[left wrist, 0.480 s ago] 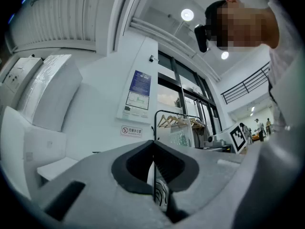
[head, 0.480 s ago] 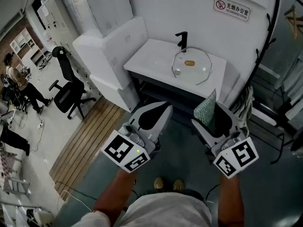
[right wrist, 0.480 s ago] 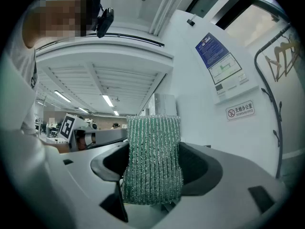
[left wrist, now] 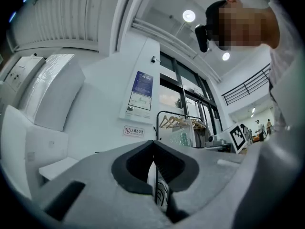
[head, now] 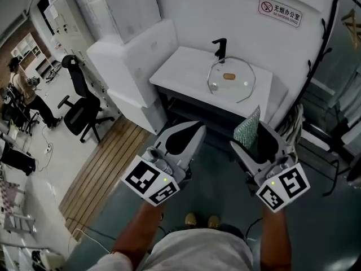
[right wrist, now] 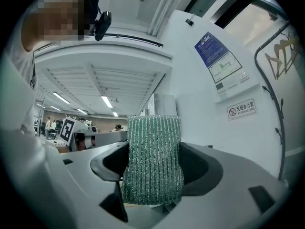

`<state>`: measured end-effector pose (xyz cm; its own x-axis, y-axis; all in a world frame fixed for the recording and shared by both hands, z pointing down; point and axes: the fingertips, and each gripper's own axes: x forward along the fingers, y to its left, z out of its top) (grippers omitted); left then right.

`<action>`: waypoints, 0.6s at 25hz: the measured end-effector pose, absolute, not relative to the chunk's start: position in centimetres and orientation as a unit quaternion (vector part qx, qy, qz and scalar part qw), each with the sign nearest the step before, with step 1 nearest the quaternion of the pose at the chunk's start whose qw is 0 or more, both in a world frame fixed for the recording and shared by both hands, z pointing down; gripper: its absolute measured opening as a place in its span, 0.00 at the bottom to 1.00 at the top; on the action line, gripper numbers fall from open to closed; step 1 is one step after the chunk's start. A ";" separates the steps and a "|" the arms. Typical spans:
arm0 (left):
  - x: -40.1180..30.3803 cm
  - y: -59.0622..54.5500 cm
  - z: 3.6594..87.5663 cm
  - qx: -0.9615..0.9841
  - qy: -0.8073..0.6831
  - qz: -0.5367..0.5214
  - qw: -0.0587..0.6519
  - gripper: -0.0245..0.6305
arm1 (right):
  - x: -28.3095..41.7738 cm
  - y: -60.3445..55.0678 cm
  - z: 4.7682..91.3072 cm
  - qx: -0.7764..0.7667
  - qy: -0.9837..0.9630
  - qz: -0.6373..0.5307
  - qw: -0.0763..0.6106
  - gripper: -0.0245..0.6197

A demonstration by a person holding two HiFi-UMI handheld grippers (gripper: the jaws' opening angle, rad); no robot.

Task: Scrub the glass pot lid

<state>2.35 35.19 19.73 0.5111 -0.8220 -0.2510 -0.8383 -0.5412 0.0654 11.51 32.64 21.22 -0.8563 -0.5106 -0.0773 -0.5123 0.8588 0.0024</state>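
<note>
The round glass pot lid [head: 240, 87] with a tan knob lies on the white sink counter [head: 176, 66], next to a black faucet [head: 219, 48], seen in the head view. Both grippers hang well short of the counter, above the floor. My left gripper [head: 196, 131] is shut with nothing in it; in the left gripper view its jaws [left wrist: 153, 146] meet at the tip. My right gripper [head: 252, 137] is shut on a green scrub sponge [head: 247, 127], which stands upright between the jaws and fills the middle of the right gripper view [right wrist: 153, 159].
White foam boxes [head: 132, 52] stand left of the counter. A black office chair [head: 82, 103] and a strip of wooden floor [head: 107, 162] lie further left, with a person [head: 25, 92] beyond. A black coat stand [head: 326, 44] rises at the right.
The view has shifted slightly, so the lid sits a little further right in the picture. The person at the far left has moved. Both grippers hold the same pose.
</note>
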 end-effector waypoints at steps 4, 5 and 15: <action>1.0 34.9 19.7 -0.869 0.477 0.129 0.033 0.06 | 10.5 32.2 21.2 -0.271 0.962 0.006 0.039 0.55; 0.6 34.8 19.8 -0.869 0.476 0.130 0.033 0.06 | 10.3 32.1 21.3 -0.273 0.961 0.005 0.039 0.55; -2.4 34.6 20.8 -0.872 0.467 0.145 0.025 0.06 | 8.5 32.1 22.3 -0.295 0.955 0.003 0.027 0.55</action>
